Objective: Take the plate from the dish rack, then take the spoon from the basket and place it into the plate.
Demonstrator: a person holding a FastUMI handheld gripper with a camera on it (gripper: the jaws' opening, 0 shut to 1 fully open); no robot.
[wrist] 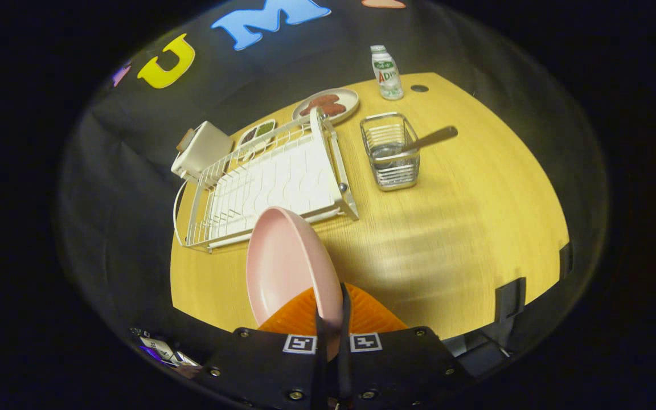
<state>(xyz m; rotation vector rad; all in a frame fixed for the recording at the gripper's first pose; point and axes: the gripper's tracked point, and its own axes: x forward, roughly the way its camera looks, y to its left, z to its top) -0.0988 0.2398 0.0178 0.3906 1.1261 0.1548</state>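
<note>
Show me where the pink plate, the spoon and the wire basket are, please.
pink plate (285, 265): gripper view, inner face, held between the fingers.
spoon (427, 138): gripper view, handle sticking out of the basket.
wire basket (394, 168): gripper view, front wall.

The gripper (331, 319) is showing at the bottom centre of the frame as a broad black housing, rounded at its corners. Small silver screws are dotting its upper and lower edges. Two square black-and-white coded markers are sitting side by side at its middle, one at each finger's base. Ridged, fan-shaped pads (370, 316) are rising above them.
</note>
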